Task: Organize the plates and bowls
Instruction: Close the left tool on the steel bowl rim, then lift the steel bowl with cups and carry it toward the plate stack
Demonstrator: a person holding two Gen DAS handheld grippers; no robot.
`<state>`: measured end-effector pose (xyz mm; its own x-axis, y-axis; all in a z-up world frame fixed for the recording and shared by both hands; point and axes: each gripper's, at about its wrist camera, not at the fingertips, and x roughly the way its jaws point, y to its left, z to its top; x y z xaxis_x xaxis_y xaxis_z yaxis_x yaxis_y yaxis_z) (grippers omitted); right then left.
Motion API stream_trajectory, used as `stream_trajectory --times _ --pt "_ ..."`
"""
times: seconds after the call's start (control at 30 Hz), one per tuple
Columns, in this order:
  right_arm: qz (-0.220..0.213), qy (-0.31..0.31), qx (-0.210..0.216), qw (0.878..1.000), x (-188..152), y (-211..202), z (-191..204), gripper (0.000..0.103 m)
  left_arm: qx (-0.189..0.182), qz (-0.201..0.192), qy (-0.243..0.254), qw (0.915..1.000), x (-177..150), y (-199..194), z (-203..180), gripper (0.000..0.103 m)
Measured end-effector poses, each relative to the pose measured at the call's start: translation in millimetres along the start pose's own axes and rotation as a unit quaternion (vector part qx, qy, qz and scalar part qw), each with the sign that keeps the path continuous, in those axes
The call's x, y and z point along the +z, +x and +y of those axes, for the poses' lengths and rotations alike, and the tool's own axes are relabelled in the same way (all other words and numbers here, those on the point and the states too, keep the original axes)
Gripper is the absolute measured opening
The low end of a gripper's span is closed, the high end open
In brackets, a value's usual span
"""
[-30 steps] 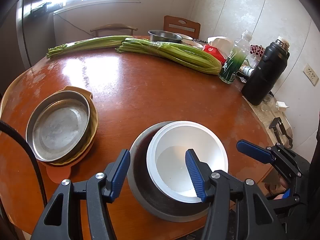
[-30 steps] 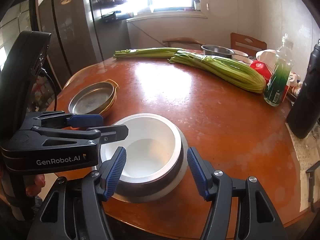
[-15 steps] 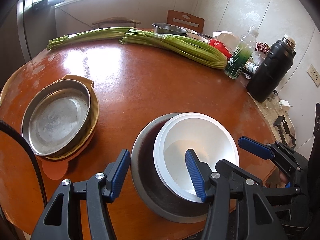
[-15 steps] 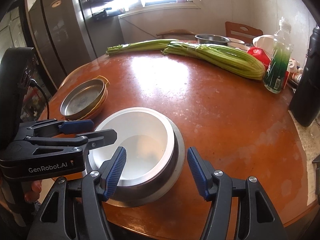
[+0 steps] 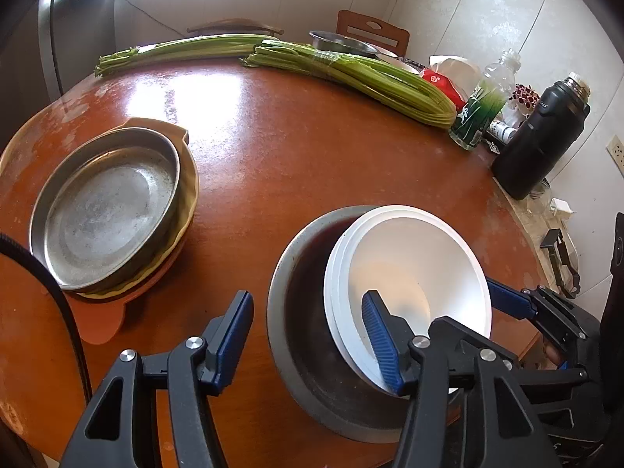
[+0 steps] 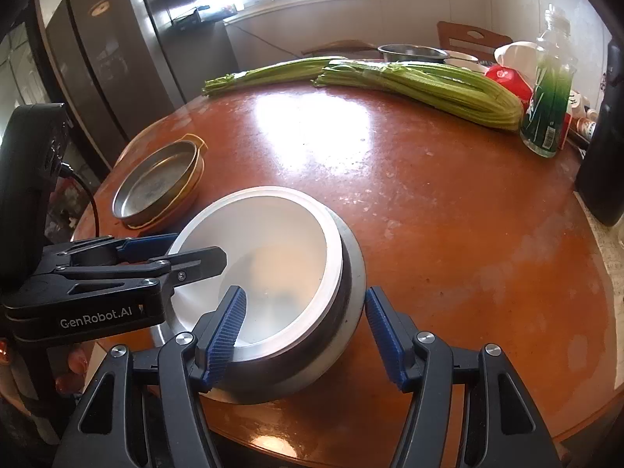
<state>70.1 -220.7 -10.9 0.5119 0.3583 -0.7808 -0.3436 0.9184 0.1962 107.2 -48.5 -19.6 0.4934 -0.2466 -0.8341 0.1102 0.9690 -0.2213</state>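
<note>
Kitchen setting, round reddish-brown table [image 5: 296, 163] under a bright window, dark fridge at the back in the right wrist view. White bowl [image 5: 409, 269] sat tilted inside a larger steel bowl [image 5: 308, 335] at the near table edge, leaning toward the right side of the steel bowl in the left wrist view. Steel pan [image 5: 105, 206] rested nested in a yellow dish [image 5: 189, 195] on an orange mat [image 5: 105, 327], well apart to the left of the bowls.

Left gripper [image 5: 308, 335] was open wide, jaws straddling the near-left rim of both bowls: 1 finger outside the steel bowl, the other inside the white bowl. Not clamped on anything. Right gripper [image 6: 302, 323] was also open wide, 1 finger inside the white bowl [image 6: 265, 249], the other outside the steel bowl [image 6: 351, 273] on its right wall. Contact with the rims cannot be told.

Far side of the table: 2 bundles of celery [image 5: 351, 74], a green bottle [image 5: 483, 101], a black thermos [image 5: 542, 140], a red pack [image 5: 440, 82], another steel bowl [image 5: 343, 41]. Wooden chair [image 5: 372, 33] behind the table by the wall.
</note>
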Motion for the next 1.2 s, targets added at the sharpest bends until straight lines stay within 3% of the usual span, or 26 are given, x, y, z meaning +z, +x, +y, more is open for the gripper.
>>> stream_trajectory --times 0.3,0.4,0.6,1.2 --pt "0.031 0.002 0.029 0.999 -2.9 15.2 2.7 0.068 -0.017 0.021 0.000 0.9996 -1.3 15.5 -2.5 0.060" --pt "0.033 0.004 0.035 0.999 -1.9 16.2 2.2 0.069 -0.041 0.027 -0.003 0.9988 -1.1 19.6 -3.8 0.059" --pt "0.031 0.001 0.047 0.998 1.4 14.9 4.4 0.070 -0.034 0.026 -0.013 0.9990 3.5 19.2 -2.3 0.059" --pt "-0.003 -0.053 0.075 0.996 54.8 -0.3 53.6 0.070 -0.020 -0.044 -0.039 0.9981 25.0 -42.8 34.3 0.059"
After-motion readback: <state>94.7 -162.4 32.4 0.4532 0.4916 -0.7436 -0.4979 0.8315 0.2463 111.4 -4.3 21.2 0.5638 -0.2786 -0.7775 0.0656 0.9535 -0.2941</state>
